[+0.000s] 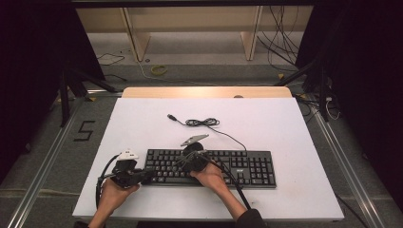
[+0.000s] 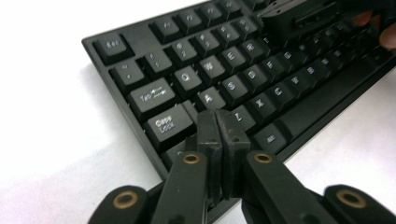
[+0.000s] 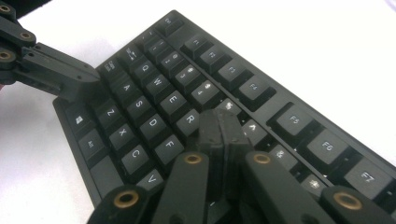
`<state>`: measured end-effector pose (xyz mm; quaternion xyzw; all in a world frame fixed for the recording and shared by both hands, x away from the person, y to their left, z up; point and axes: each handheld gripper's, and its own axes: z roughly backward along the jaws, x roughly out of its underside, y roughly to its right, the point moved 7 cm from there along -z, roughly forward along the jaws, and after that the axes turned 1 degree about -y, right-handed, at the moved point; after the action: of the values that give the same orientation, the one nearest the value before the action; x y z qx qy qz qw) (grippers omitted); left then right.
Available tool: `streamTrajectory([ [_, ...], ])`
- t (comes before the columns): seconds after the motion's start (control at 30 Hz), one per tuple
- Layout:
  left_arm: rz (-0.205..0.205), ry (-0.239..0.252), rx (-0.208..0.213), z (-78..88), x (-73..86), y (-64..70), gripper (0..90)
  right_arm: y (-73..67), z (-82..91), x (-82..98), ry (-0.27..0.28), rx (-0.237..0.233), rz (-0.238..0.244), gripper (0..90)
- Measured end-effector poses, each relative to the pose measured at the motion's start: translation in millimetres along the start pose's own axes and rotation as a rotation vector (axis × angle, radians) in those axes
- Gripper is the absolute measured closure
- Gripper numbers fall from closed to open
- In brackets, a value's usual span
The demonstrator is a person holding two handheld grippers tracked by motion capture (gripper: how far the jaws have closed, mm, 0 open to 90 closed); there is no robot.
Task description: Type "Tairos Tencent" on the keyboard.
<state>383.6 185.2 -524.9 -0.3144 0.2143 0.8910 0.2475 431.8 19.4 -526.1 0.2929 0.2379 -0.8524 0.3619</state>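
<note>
A black keyboard (image 1: 237,167) lies across the near half of the white table top (image 1: 266,123). Its thin cable (image 1: 204,122) coils behind it and ends in a loose USB plug (image 1: 170,116). My left gripper (image 1: 150,174) is at the keyboard's left end. In the left gripper view, my left gripper (image 2: 222,127) is shut with nothing between its jaws, its tip over the keyboard (image 2: 252,74) by Caps Lock and Z. My right gripper (image 1: 187,159) is over the left-middle keys. In the right gripper view, my right gripper (image 3: 220,129) is shut and empty, its tip on the keyboard (image 3: 154,88) near R and T.
The table's wooden far edge (image 1: 204,92) lies behind the white top. Metal rails (image 1: 43,166) run along both sides of the table on the floor. Loose cables (image 1: 280,42) trail on the floor by a wooden frame behind the table. Black cables (image 1: 100,183) trail from both grippers.
</note>
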Motion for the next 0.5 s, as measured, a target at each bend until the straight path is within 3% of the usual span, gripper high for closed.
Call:
streamTrajectory([
  [0.23,0.001,0.049,0.015,3.6,-5.6,2.9,81.8,0.1,16.6,-6.7,0.064,-0.02,-0.012,85.4],
  [0.5,0.003,0.078,0.037,3.8,-9.3,5.4,72.3,1.9,26.3,-5.4,0.089,-0.042,-0.021,74.6],
])
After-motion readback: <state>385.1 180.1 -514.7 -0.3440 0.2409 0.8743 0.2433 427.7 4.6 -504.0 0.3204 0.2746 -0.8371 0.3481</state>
